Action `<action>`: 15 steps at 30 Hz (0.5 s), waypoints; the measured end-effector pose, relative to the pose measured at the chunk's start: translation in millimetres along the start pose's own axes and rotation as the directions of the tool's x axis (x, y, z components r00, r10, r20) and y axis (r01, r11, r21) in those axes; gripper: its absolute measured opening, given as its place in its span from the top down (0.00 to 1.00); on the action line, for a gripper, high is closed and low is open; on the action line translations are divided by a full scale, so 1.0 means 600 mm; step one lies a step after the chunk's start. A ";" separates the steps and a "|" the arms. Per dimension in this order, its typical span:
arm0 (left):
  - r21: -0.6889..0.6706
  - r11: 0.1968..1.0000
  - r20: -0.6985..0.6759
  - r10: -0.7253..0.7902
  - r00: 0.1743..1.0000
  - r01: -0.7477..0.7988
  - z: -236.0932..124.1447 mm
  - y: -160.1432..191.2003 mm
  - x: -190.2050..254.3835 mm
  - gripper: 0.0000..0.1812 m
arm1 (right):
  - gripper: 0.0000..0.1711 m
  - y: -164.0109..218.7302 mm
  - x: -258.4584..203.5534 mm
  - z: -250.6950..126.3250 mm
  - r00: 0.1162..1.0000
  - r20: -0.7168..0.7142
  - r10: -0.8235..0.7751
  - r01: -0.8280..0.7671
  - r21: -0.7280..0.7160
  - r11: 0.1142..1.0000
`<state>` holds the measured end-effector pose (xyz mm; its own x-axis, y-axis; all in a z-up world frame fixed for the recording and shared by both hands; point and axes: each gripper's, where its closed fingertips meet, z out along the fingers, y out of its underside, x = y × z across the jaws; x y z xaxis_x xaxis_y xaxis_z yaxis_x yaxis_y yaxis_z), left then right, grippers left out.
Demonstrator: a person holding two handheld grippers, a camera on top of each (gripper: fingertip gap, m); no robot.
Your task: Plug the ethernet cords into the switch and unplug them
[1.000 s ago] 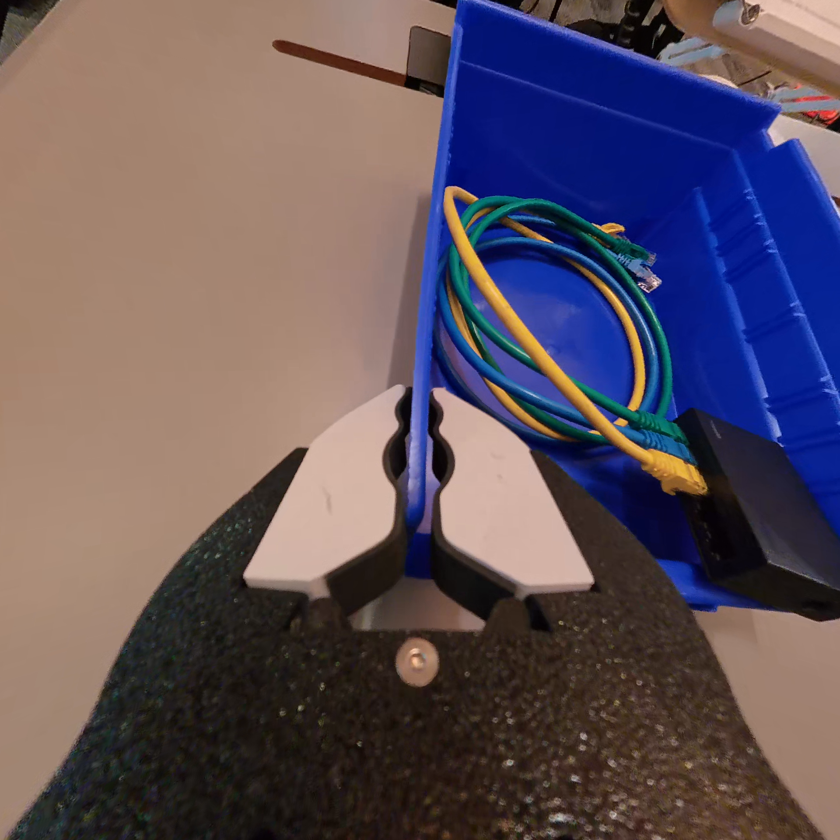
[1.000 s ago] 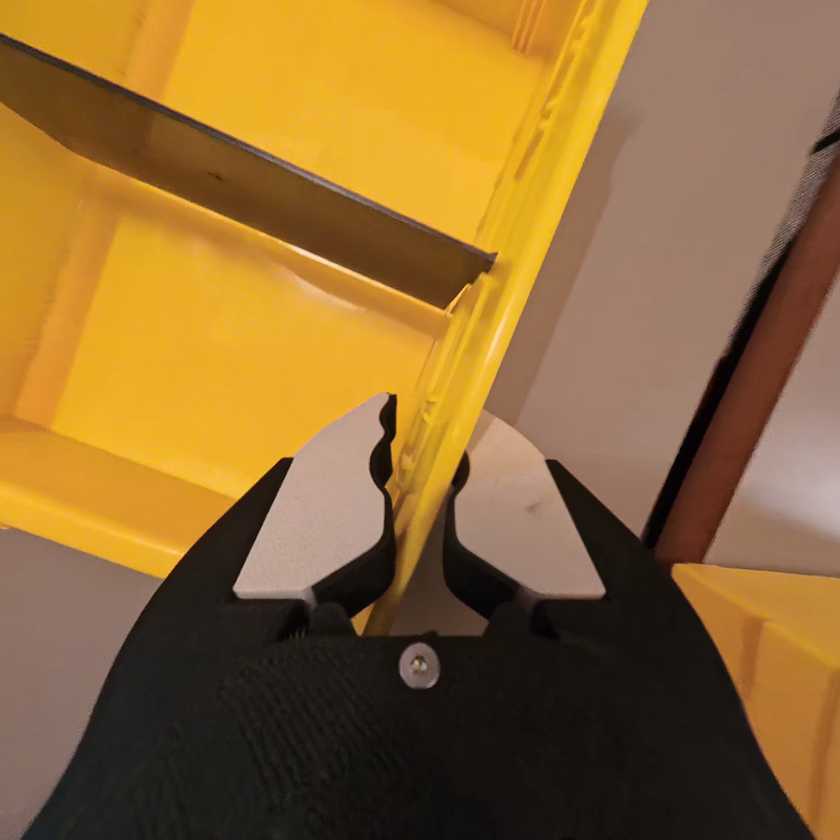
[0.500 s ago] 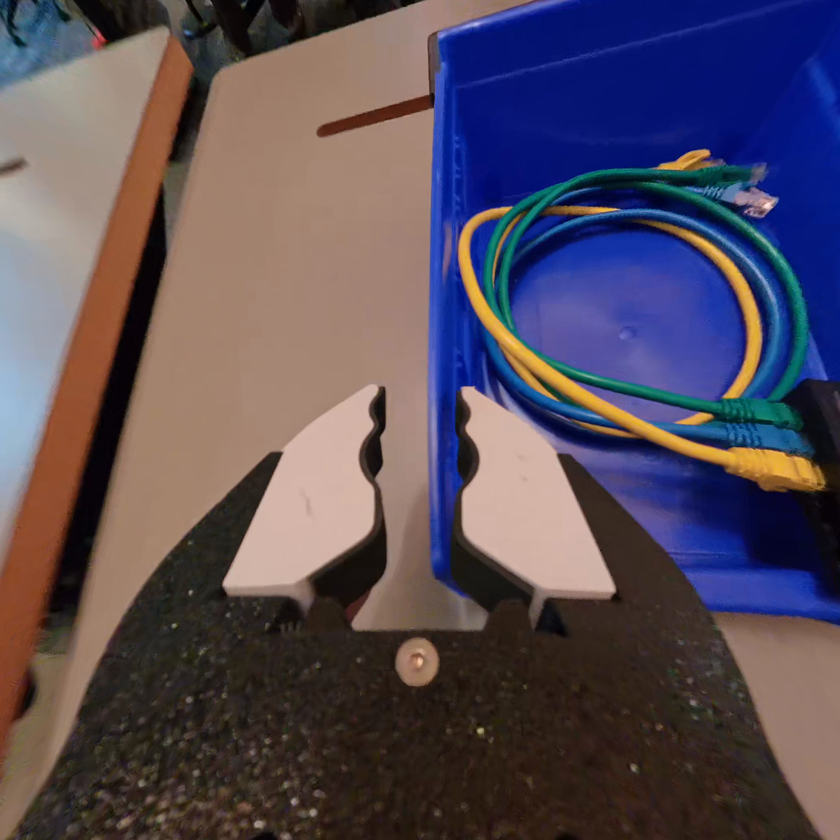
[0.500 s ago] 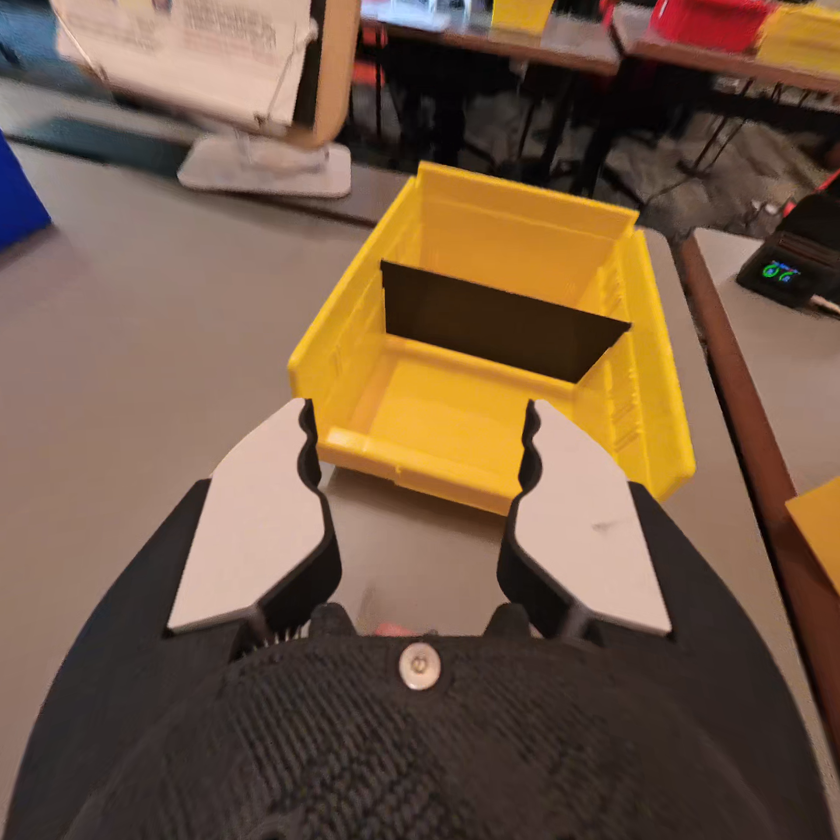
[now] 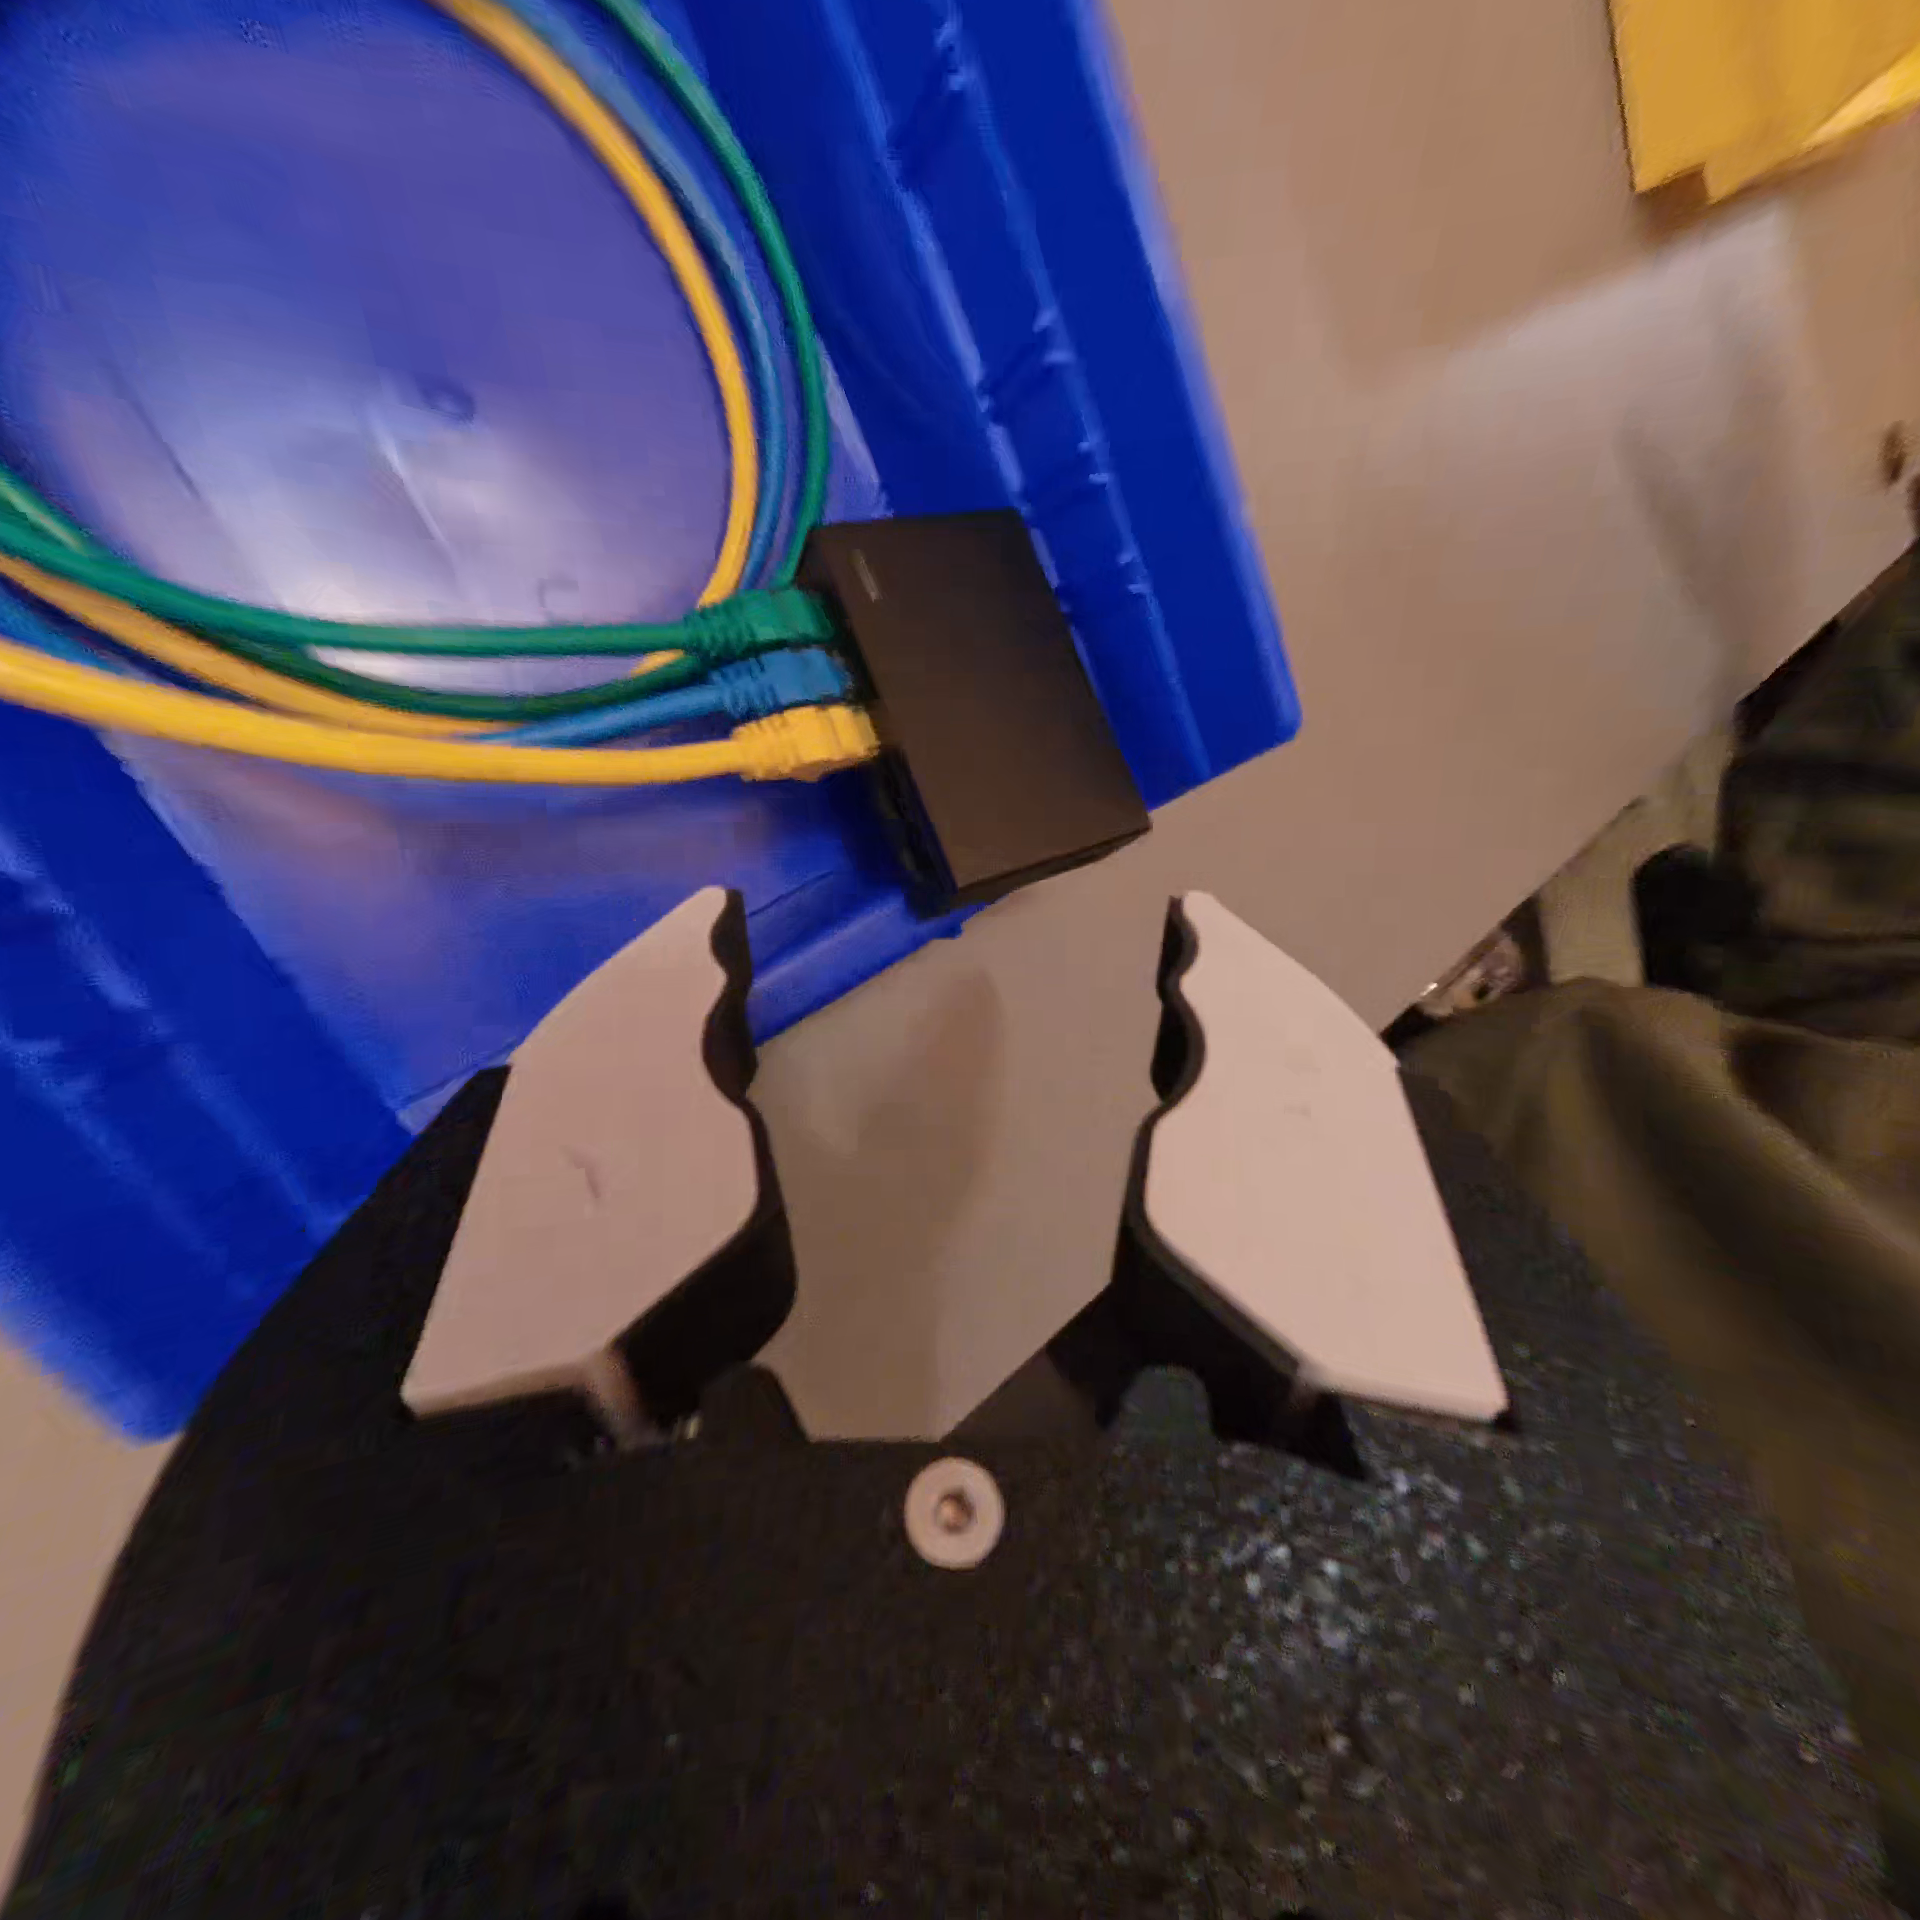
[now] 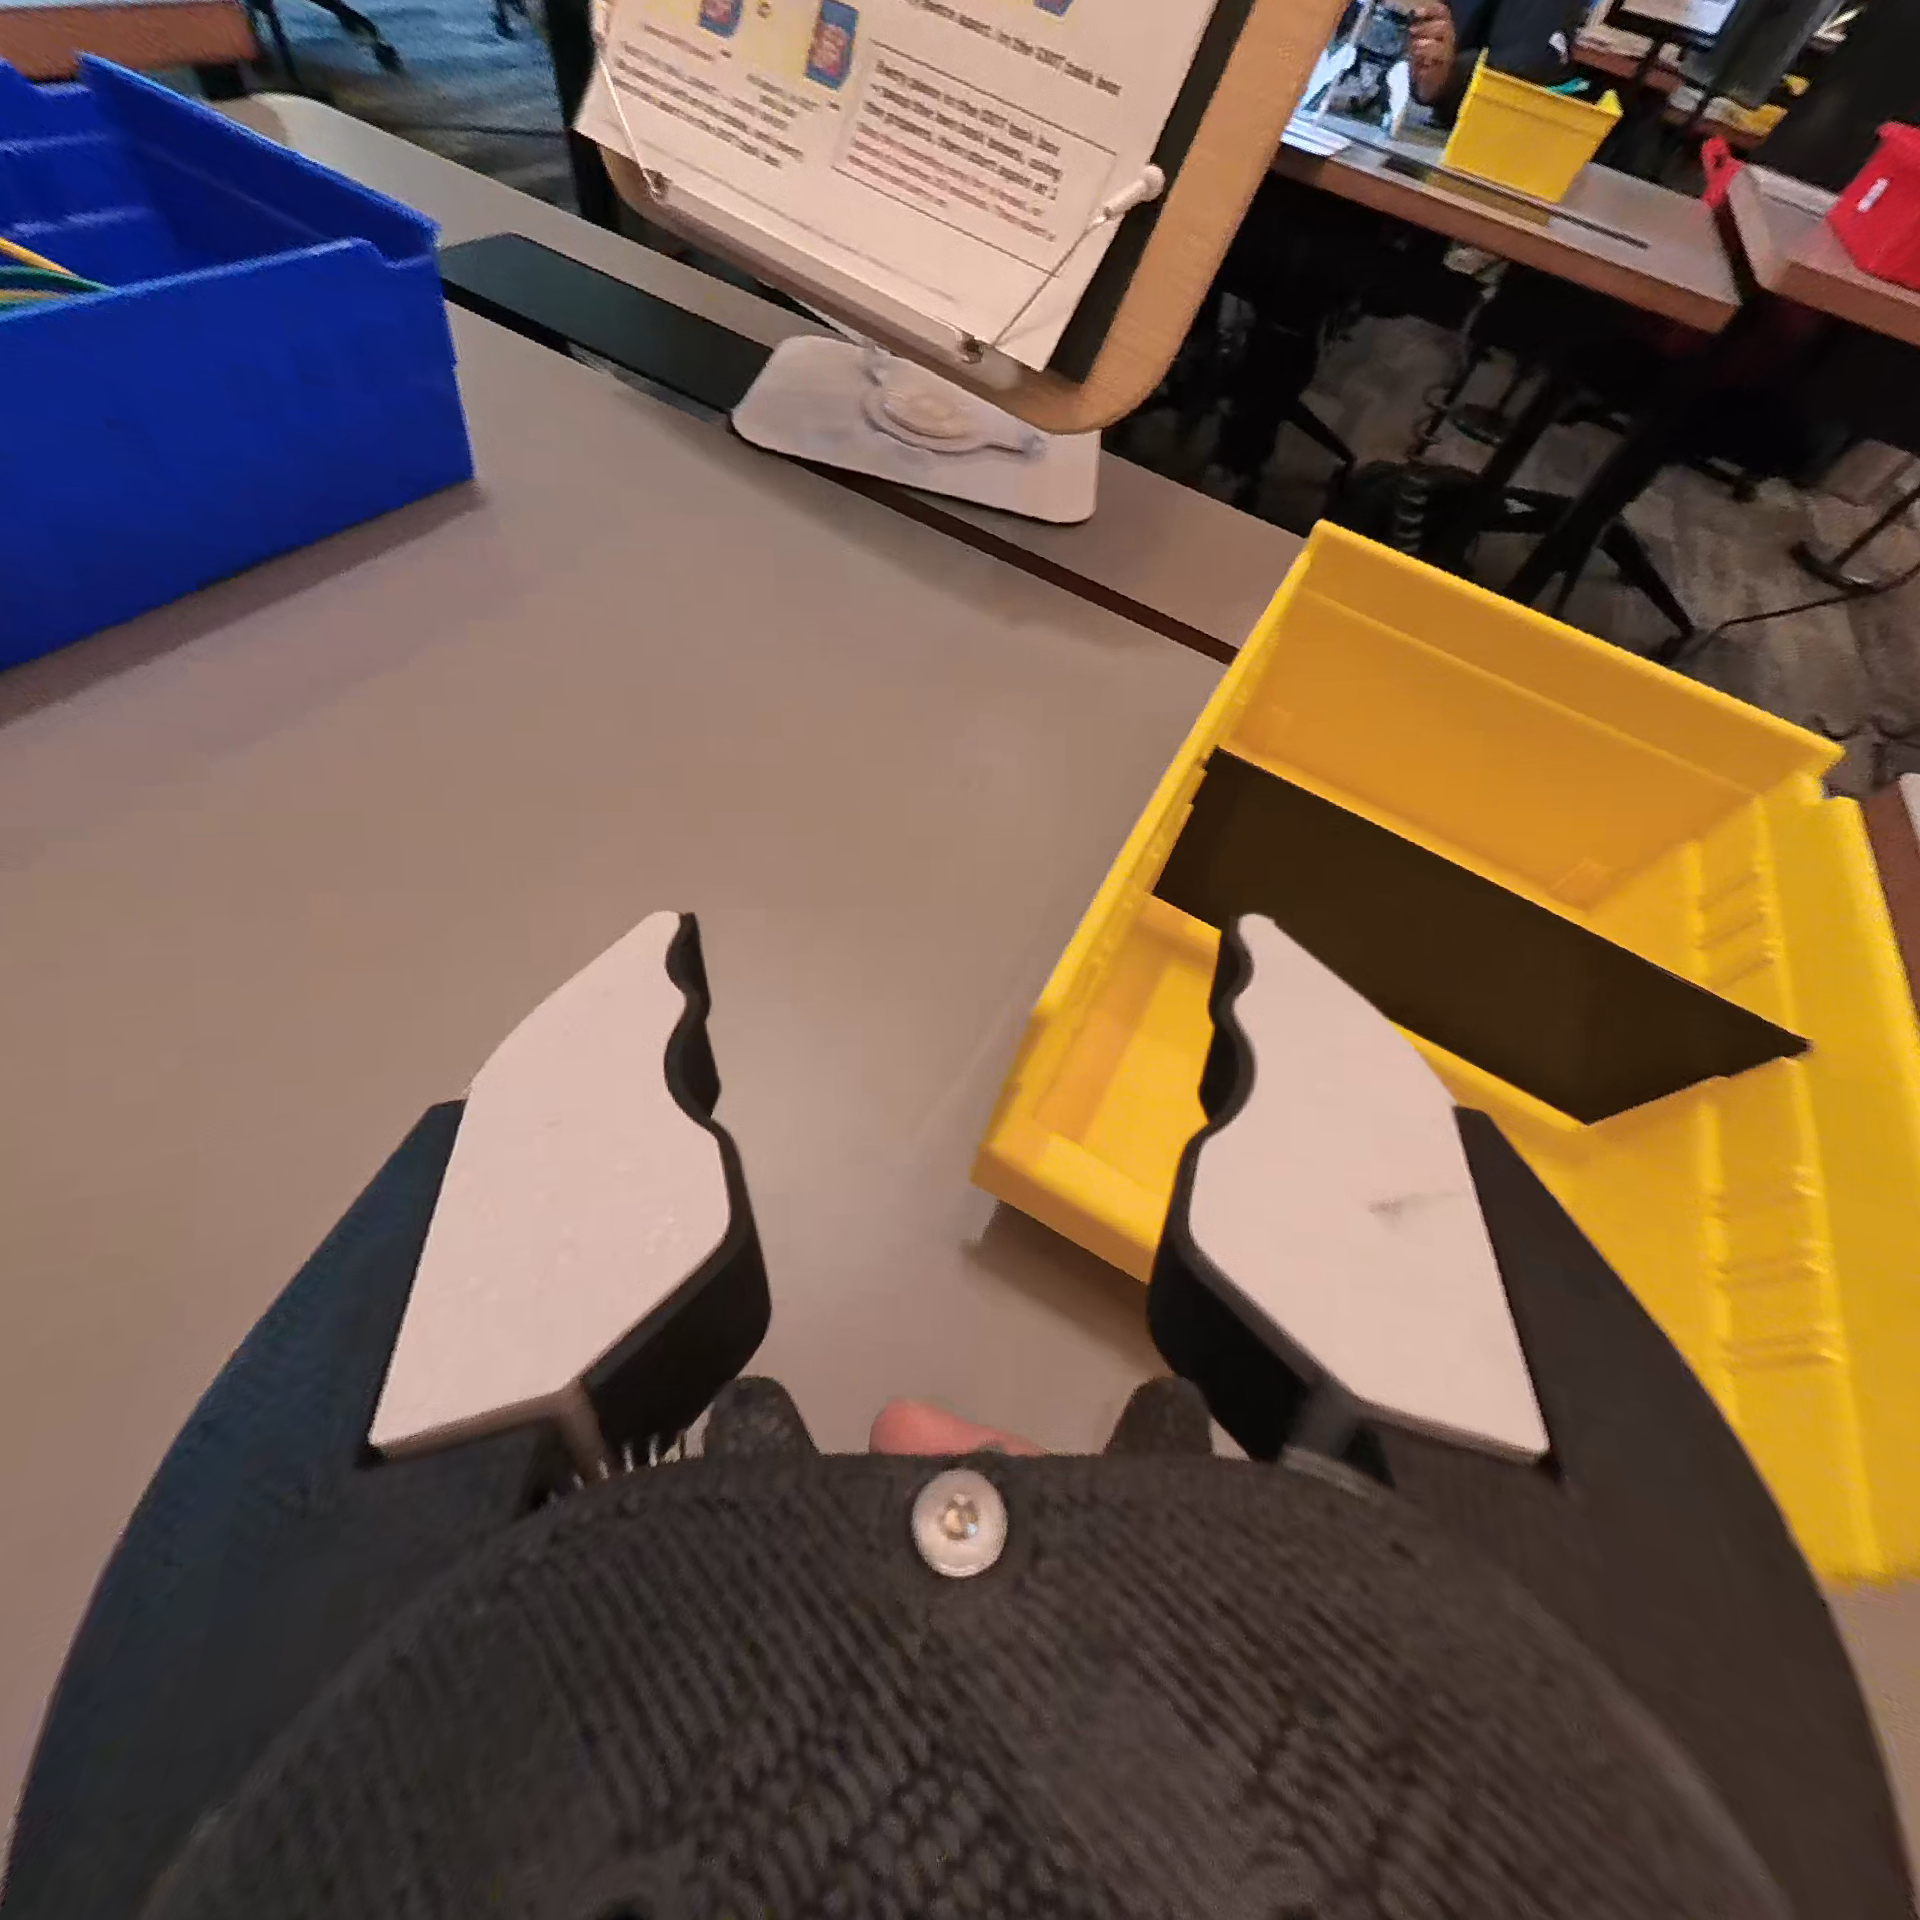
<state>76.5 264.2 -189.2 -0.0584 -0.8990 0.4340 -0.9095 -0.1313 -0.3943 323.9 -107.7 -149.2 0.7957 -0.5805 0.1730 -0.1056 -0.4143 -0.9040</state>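
Observation:
A black switch (image 5: 977,696) lies at the near right corner of the blue bin (image 5: 1049,312). A green cord (image 5: 436,629), a blue cord (image 5: 665,707) and a yellow cord (image 5: 416,743) are plugged into its side and coil over the bin floor. My left gripper (image 5: 951,914) is open and empty, just short of the switch's near end. My right gripper (image 6: 961,925) is open and empty over the bare table, left of the yellow bin (image 6: 1558,862). The blue bin also shows in the right wrist view (image 6: 208,416) at far left.
The yellow bin holds a black divider (image 6: 1455,977). A stand with a printed sheet (image 6: 935,156) is at the table's (image 6: 623,779) far edge. A person's dark olive clothing (image 5: 1714,1143) is at the right of the left wrist view. Other tables with bins stand beyond.
My left gripper let go of the blue bin's wall, opened wide and swung right toward the switch. My right gripper released the yellow bin's wall, opened, drew back and shifted left.

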 end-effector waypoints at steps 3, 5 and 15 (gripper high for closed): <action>-0.023 0.969 -0.154 -0.248 0.957 0.247 0.033 0.008 -0.007 0.57 | 0.46 0.006 -0.002 -0.009 1.000 0.023 0.004 -0.004 -0.010 1.000; -0.048 0.930 -0.271 -0.362 0.892 0.363 0.044 0.002 -0.004 0.59 | 0.47 0.014 0.005 -0.012 1.000 0.014 0.019 -0.019 -0.016 1.000; -0.192 0.888 -0.438 -0.459 0.773 0.418 0.088 -0.013 0.019 0.83 | 0.48 0.030 0.002 -0.003 0.996 0.064 0.066 -0.064 -0.027 0.998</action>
<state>104.4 233.1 -223.8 0.1917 -0.4515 0.8715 -0.9112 -0.4118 -0.0130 322.2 -117.1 -164.6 0.8237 -0.5602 0.0878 -0.1723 -0.3948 -0.9025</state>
